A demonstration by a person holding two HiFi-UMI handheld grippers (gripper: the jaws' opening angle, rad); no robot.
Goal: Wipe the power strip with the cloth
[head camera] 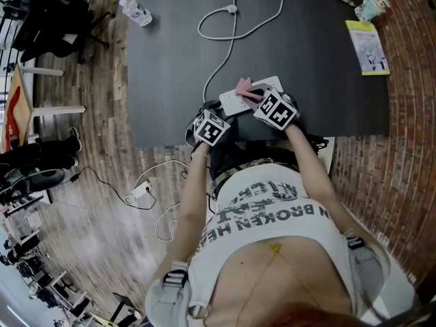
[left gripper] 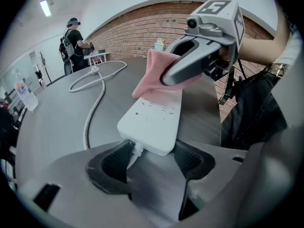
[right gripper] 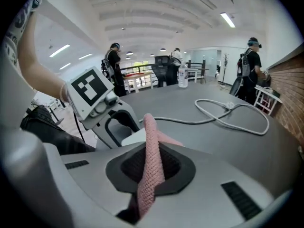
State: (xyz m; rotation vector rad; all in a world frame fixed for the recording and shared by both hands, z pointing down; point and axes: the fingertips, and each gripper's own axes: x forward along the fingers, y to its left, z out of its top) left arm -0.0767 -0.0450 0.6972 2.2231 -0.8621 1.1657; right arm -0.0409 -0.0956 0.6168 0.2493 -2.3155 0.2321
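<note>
A white power strip (head camera: 251,94) lies near the front edge of the dark table (head camera: 313,67), and its white cable (head camera: 235,29) loops toward the back. My left gripper (left gripper: 151,158) is shut on the strip's cable end (left gripper: 152,122), with a pad on each side. A pink cloth (right gripper: 151,146) stands pinched in my right gripper (right gripper: 149,175). In the left gripper view the cloth (left gripper: 154,72) rests on the far half of the strip under the right gripper (left gripper: 190,61). In the head view the cloth (head camera: 243,87) shows just left of the right gripper's marker cube (head camera: 276,109).
A water bottle (head camera: 136,11) lies at the table's back left corner. At the right edge lie a yellow-green booklet (head camera: 368,46) and a small cup-like object (head camera: 371,5). A charger and cord (head camera: 143,191) lie on the wooden floor. People stand in the background.
</note>
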